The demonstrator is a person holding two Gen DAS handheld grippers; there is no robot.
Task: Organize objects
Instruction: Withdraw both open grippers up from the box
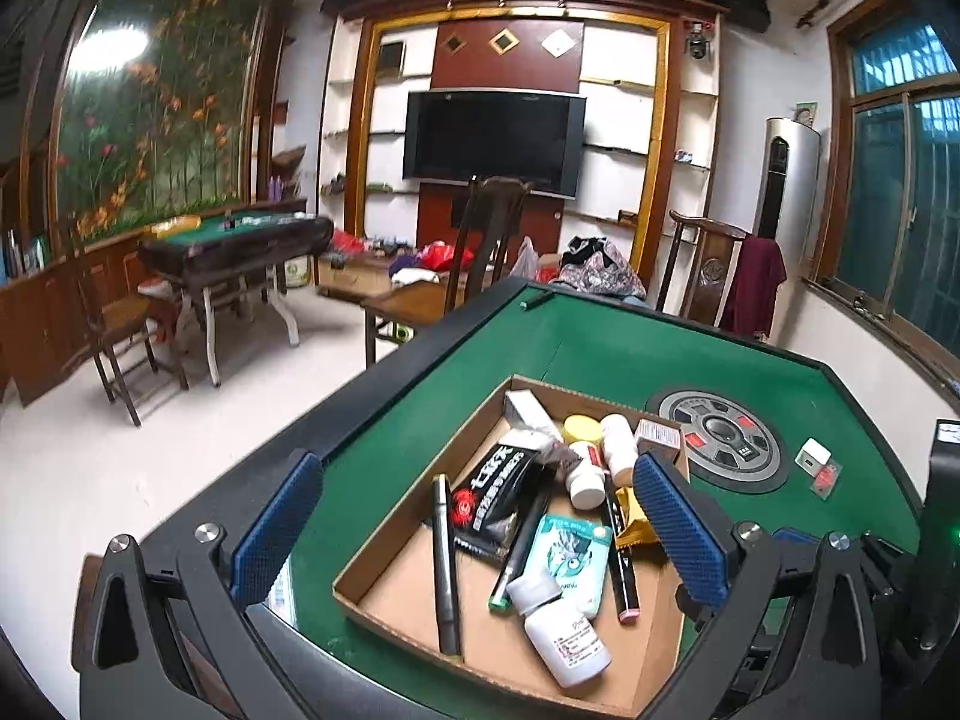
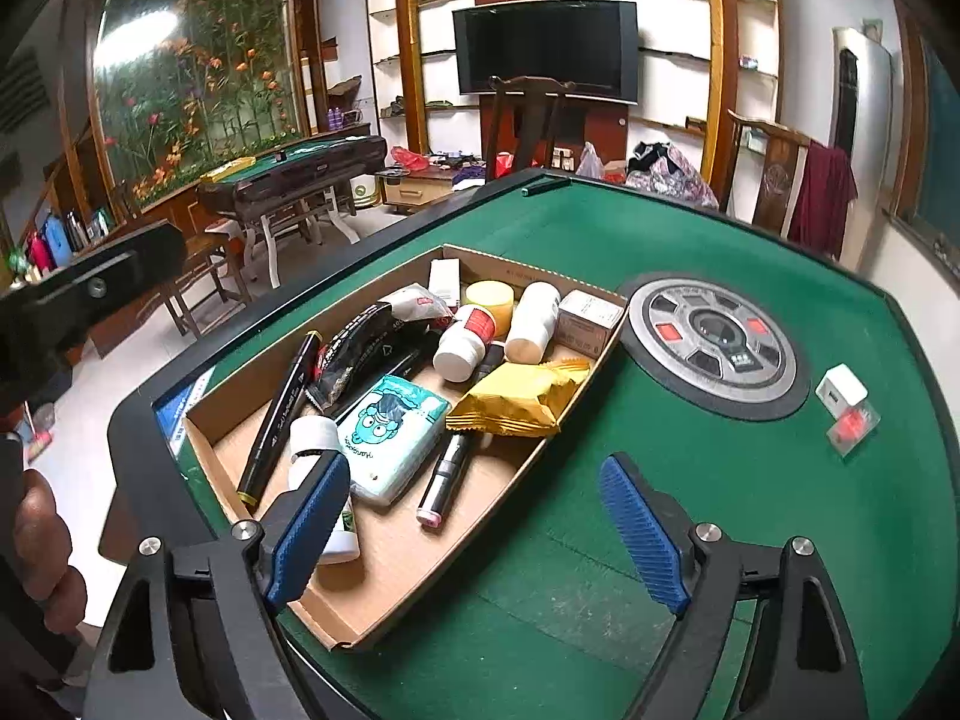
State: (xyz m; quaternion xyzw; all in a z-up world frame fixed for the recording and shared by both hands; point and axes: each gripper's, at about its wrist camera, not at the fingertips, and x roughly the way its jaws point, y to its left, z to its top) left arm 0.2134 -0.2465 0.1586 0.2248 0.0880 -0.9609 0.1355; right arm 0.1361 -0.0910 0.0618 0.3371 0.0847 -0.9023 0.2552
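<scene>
Fingers, left gripper [image 1: 480, 531]: spread wide, holding nothing, poised above the cardboard tray [image 1: 384, 546].
Fingers, right gripper [image 2: 480, 531]: also wide apart and empty, just over the tray's near end and the green desk [image 2: 690, 228].
Tray contents: black markers [image 2: 279, 405], white pill bottles [image 2: 465, 343], tissue pack [image 2: 393, 438], yellow snack packet [image 2: 522, 399], black pouch [image 2: 354, 348], small box [image 2: 591, 315], all jumbled and touching.
Outside the tray: white charger block [image 2: 840, 390] and clear red packet [image 2: 852, 423] near the desk's right side.
Handling, likely: bottles light, rigid, smooth, best pinched across the body; packet and tissues soft, crushable; markers slim, best gripped mid-length.
</scene>
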